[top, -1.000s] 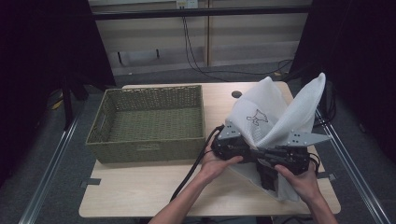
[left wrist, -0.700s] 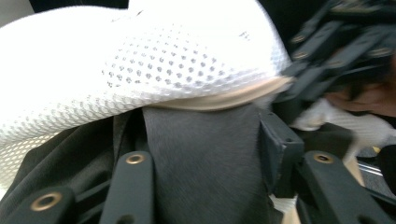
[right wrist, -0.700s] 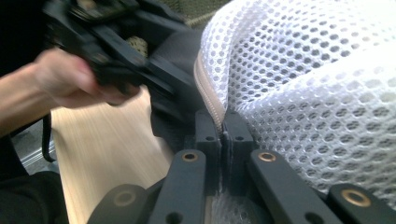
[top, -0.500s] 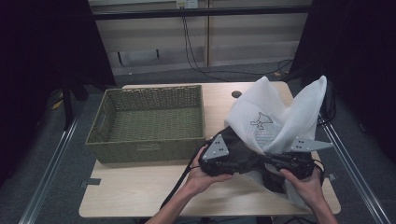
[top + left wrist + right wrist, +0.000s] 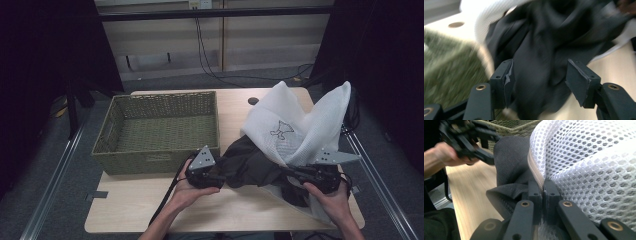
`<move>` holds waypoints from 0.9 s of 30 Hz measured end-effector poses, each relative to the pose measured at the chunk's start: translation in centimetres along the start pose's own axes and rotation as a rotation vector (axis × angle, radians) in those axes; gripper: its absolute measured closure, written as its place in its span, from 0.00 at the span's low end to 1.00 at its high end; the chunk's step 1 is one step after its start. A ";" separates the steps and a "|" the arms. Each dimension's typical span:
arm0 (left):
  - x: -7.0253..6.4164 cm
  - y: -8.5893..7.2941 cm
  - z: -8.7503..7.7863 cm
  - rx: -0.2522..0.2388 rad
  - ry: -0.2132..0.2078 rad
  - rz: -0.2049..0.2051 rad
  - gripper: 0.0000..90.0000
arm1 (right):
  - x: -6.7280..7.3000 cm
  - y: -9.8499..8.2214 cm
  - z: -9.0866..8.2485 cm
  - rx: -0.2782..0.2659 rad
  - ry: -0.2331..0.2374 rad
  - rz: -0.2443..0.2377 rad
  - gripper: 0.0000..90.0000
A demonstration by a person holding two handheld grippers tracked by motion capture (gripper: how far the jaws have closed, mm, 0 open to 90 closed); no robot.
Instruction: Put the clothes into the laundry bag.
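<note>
A white mesh laundry bag stands on the right of the table, and a dark garment spills from its mouth to the left. My left gripper is at the garment's left end. In the left gripper view its jaws have just been opening; the dark garment hangs loose between them, unpressed. My right gripper holds the bag's lower edge. In the right gripper view it is shut on the zipper edge of the mesh bag, beside the dark garment.
An empty green woven basket sits on the left half of the wooden table, close to my left gripper. The basket's rim is at the top of the right gripper view. A metal rail runs along each side of the table.
My left gripper moved left and toward the table's front edge, drawing the dark garment further out of the bag, and its jaws spread apart. The right gripper stayed on the bag.
</note>
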State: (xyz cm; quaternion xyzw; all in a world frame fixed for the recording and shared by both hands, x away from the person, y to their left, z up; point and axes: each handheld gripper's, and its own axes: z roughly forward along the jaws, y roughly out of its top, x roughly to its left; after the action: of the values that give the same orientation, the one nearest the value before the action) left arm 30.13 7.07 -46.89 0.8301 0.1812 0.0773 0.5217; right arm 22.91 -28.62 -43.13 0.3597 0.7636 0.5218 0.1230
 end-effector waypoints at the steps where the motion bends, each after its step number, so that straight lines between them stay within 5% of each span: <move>1: 0.2 -0.4 0.2 0.027 0.016 -0.006 0.45 | 0.0 0.0 -0.1 -0.002 -0.003 -0.005 0.96; 6: 0.7 -1.9 1.0 0.083 -0.002 0.004 0.43 | 0.1 0.4 -0.4 -0.007 -0.012 -0.013 0.94; 9: 0.6 -1.9 1.4 0.113 0.024 0.025 0.47 | 0.2 0.7 -0.5 -0.016 -0.017 -0.019 0.88; 15: 0.7 -2.4 2.2 0.168 0.048 0.001 0.81 | 0.5 1.9 -1.1 -0.049 -0.053 -0.033 0.61; 19: 0.7 -2.5 2.3 0.159 0.020 -0.006 0.94 | 0.1 2.9 -1.1 -0.056 -0.076 -0.039 0.44; 27: 0.3 -1.9 2.1 0.073 -0.081 -0.042 0.97 | -0.7 2.7 2.3 0.043 -0.098 -0.033 0.17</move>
State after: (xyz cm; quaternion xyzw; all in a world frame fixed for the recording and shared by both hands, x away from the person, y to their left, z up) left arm 30.64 6.15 -49.49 0.8470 0.1802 0.0261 0.4994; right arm 25.87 -26.90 -41.82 0.3747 0.7735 0.4850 0.1613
